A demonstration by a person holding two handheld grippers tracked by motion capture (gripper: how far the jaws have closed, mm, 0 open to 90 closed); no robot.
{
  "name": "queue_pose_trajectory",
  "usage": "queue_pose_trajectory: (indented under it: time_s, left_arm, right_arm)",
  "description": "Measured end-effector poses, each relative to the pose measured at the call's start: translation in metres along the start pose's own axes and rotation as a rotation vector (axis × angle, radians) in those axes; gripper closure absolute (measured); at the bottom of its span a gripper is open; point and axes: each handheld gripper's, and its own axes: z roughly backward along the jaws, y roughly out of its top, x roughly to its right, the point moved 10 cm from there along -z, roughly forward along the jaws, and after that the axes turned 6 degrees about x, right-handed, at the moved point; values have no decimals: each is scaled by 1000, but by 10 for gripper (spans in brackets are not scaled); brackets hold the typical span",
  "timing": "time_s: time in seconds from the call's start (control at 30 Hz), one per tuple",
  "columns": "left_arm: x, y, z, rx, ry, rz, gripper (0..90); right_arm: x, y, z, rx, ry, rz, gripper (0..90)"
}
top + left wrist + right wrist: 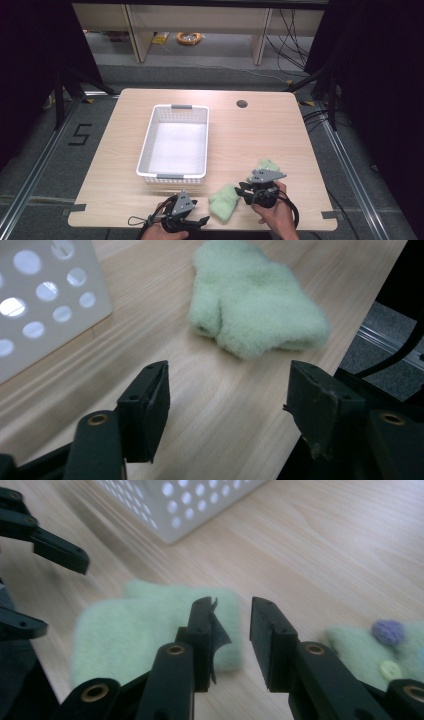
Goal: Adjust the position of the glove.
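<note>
Fuzzy pale-green mitten (223, 201) lies soft and lumpy on the wood-grain table (260, 135), just off the perforated white plastic basket (174, 143)'s near corner. Left gripper (227, 405) gapes wide before it, empty. Right gripper (232, 640), jaws narrowly parted, holds nothing above the mitten's edge.

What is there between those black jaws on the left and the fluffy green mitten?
Nothing visible. In the left gripper view, bare wooden table lies between the left gripper and the green mitten. Its jaws stand apart with nothing between them. The white basket sits off to one side, clear of that path.
</note>
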Motion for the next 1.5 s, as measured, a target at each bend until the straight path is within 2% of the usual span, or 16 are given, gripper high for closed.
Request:
queue_pose_trajectory:
  time_s: [0.1,0.13,0.2,0.27,0.4,0.53,0.67,0.77,0.9,0.97,1.13,1.27,1.33,1.4,1.43,1.5]
  left_arm:
    - [1,2,-3,-6,3,-24,383]
    - [2,4,-5,-12,-3,-58,398]
    - [6,6,-9,8,-10,-29,410]
    - [5,9,-13,-1,-16,-66,444]
    - [6,8,-19,-10,-19,-72,490]
    - [6,9,-22,-34,-33,-58,740]
    - [2,16,-20,-26,-25,-80,805]
    - [-1,18,-20,-17,-17,-67,816]
    - [-6,29,-19,15,-7,-59,824]
    - [-9,35,-19,18,-13,-92,825]
    - [-11,43,-26,31,5,-101,825]
    - [-11,36,-38,15,12,-87,825]
    - [-13,31,-40,-10,19,-116,822]
    - [-12,29,-41,-11,18,-92,819]
    - [-16,29,-39,-22,17,-129,819]
    - [-15,28,-39,-22,21,-102,810]
  right_arm:
    - [6,-5,-4,-21,-1,21,724]
    - [7,-8,-8,-44,5,19,724]
    - [8,-8,-10,-46,6,20,724]
    - [6,-6,-17,-51,27,17,722]
    - [7,-8,-28,-76,35,6,711]
    - [5,-14,-31,-92,95,-27,843]
    - [4,-12,-26,-72,106,-39,871]
    - [5,-11,-20,-72,106,-30,872]
    - [0,-8,-6,-28,98,-72,873]
    - [-3,-9,0,-15,110,-85,873]
    - [-7,-13,7,7,114,-114,873]
    - [-6,-22,9,-18,89,-157,868]
    - [-2,-34,4,-65,62,-107,843]
    - [-3,-36,4,-79,73,-106,824]
    - [-3,-36,4,-79,73,-106,824]
    - [0,-36,5,-81,57,-101,796]
